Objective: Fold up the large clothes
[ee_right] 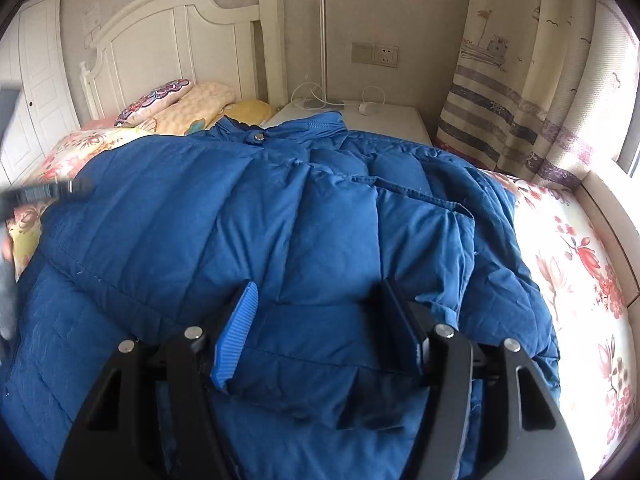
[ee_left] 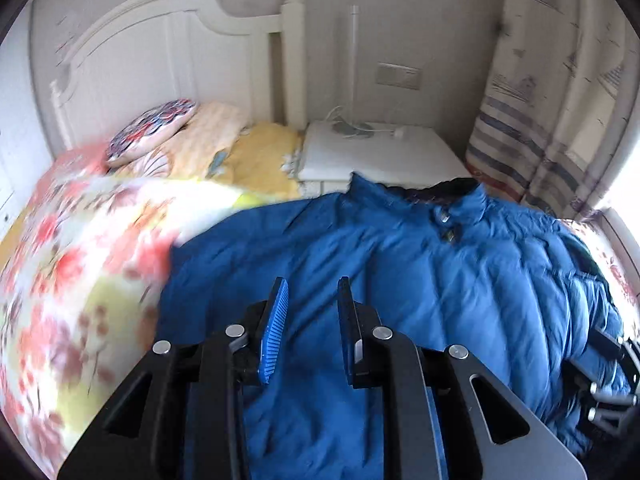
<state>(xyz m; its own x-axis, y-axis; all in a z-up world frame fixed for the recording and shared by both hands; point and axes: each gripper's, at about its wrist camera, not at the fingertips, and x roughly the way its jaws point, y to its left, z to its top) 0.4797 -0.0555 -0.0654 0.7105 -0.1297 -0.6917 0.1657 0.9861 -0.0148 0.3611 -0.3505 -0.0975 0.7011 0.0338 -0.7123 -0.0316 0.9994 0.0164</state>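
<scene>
Risk: puffy fill likely to spring fold open once released; slick shell may slide on floral bedspread (ee_left: pixel 80 280); narrow bite may catch top layer only.

Left gripper (ee_left: pixel 312 292): slightly parted, nothing pinched, above jacket.

Blue down jacket (ee_right: pixel 320 216): flat on bed, collar toward headboard, quilted, snaps closed, one side folded over.

Right gripper (ee_right: pixel 320 296): spread wide, empty, over folded panel.

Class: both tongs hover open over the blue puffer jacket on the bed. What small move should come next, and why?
Probably lower the right tongs onto the jacket's near edge and close on it: both tongs are empty, and the jacket lies only partly folded, collar toward the headboard.
</scene>
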